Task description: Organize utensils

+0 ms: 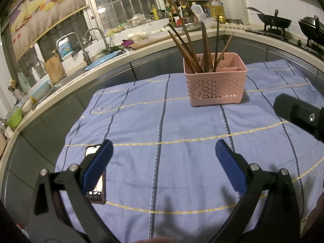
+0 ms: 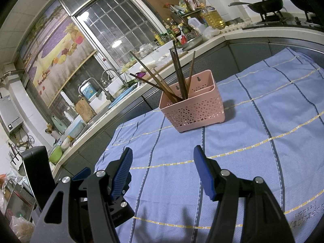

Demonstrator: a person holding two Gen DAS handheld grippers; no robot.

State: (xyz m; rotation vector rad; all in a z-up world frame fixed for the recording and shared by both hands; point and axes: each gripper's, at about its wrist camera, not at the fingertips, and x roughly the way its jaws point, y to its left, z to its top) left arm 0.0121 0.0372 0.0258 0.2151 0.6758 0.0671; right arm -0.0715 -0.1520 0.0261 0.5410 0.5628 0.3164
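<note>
A pink perforated utensil basket (image 1: 215, 82) stands upright on the blue checked cloth (image 1: 162, 121) at the far middle of the table. Several dark wooden chopsticks (image 1: 194, 46) stand in its left compartment, leaning outward; the narrow right compartment looks empty. The basket (image 2: 192, 107) and chopsticks (image 2: 176, 77) also show in the right wrist view. My left gripper (image 1: 164, 158) is open and empty, hovering over the cloth well short of the basket. My right gripper (image 2: 163, 162) is open and empty, also short of the basket.
A phone (image 1: 97, 182) lies on the cloth under my left gripper's left finger. The right gripper's black body (image 1: 299, 113) shows at the right edge. A kitchen counter with a sink (image 1: 97, 60), bottles and woks (image 1: 273, 20) wraps behind the table.
</note>
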